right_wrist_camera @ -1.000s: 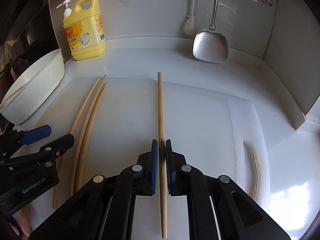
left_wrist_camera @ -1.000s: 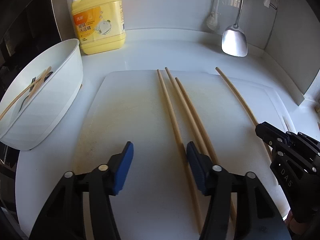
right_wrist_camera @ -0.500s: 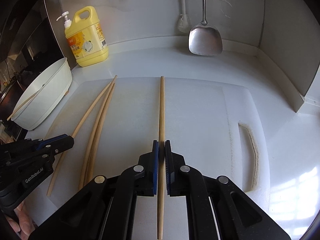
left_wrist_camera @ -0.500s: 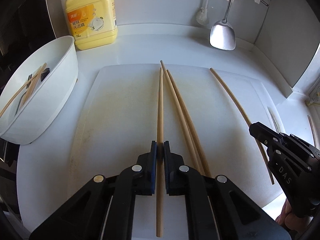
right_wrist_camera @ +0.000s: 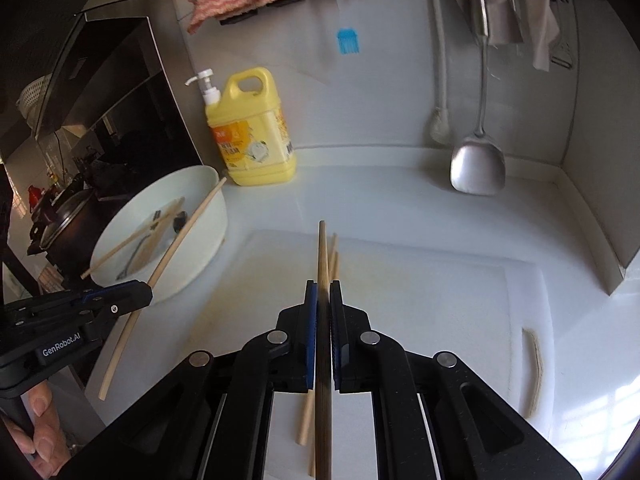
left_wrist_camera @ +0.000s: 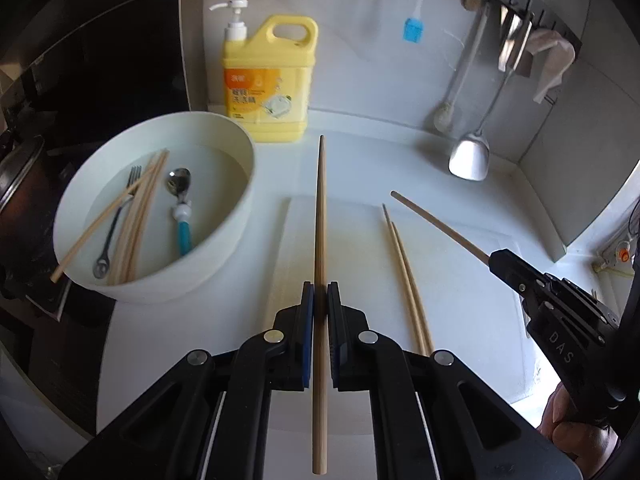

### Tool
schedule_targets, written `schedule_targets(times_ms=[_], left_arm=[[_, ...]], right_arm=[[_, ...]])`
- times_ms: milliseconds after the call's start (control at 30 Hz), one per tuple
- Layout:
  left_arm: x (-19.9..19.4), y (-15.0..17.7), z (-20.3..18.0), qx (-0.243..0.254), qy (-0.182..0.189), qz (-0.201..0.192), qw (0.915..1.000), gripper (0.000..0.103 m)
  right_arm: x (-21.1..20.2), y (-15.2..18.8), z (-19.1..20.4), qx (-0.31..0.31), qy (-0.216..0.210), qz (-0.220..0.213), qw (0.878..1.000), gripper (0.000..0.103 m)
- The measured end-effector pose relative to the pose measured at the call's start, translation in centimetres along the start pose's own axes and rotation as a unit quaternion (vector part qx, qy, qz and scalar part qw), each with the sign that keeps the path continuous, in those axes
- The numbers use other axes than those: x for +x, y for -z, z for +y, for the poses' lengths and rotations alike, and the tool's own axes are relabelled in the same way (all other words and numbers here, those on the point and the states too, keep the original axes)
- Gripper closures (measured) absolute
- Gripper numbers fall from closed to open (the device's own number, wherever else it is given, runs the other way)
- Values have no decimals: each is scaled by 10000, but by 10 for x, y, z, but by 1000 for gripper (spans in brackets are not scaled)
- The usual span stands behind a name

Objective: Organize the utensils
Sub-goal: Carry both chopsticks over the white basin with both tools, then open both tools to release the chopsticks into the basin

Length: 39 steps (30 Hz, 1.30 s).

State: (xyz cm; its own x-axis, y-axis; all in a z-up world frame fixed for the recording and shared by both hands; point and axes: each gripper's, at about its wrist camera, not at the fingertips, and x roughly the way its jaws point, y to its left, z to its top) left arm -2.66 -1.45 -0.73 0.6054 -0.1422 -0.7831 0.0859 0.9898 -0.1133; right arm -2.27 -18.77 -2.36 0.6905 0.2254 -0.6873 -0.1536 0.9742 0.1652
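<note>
left wrist view, from left to right: a white bowl [left_wrist_camera: 154, 216] sits at the counter's left edge with several chopsticks, a fork [left_wrist_camera: 116, 216] and a blue-handled spoon [left_wrist_camera: 180, 204] inside; behind it stands a yellow detergent jug [left_wrist_camera: 268, 84]. the left gripper [left_wrist_camera: 320, 300] is clenched on one chopstick [left_wrist_camera: 320, 220], which runs straight ahead between the blue pads, lifted clear of the white cutting board [left_wrist_camera: 472, 280]. just to its right two more chopsticks [left_wrist_camera: 404, 268] lie side by side on the board. further right the right gripper [left_wrist_camera: 496, 258] comes in from the edge, clamped on another chopstick [left_wrist_camera: 436, 226] that slants up and away off the board. a metal spatula [left_wrist_camera: 470, 156] hangs against the back wall. right wrist view, same order: the left gripper [right_wrist_camera: 146, 294] with its curved chopstick [right_wrist_camera: 168, 258] hangs beside the bowl [right_wrist_camera: 208, 216], then the jug [right_wrist_camera: 252, 128], then the right gripper [right_wrist_camera: 323, 292] closed tight on its chopstick [right_wrist_camera: 322, 256] above the pair [right_wrist_camera: 334, 256] on the board [right_wrist_camera: 440, 300].
</note>
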Motion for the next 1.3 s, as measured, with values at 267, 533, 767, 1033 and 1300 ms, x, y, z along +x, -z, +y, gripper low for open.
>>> schedule_targets(times_ms=[267, 533, 767, 1033, 1300], left_arm=[[-2, -62, 101, 16, -93, -130, 9999, 96], [39, -79, 204, -16, -215, 527, 9984, 96], [71, -70, 234, -226, -261, 949, 9949, 96], [97, -71, 231, -345, -325, 1032, 9935, 95], [116, -88, 232, -350, -421, 1064, 9928, 95]], right_arm=[[39, -64, 97, -91, -231, -315, 9992, 97], [117, -85, 186, -201, -336, 57, 9992, 97], [164, -83, 221, -398, -339, 541, 9972, 97], [191, -82, 223, -545, -473, 932, 9930, 97], [210, -80, 221, -558, -530, 1304, 9885, 96]])
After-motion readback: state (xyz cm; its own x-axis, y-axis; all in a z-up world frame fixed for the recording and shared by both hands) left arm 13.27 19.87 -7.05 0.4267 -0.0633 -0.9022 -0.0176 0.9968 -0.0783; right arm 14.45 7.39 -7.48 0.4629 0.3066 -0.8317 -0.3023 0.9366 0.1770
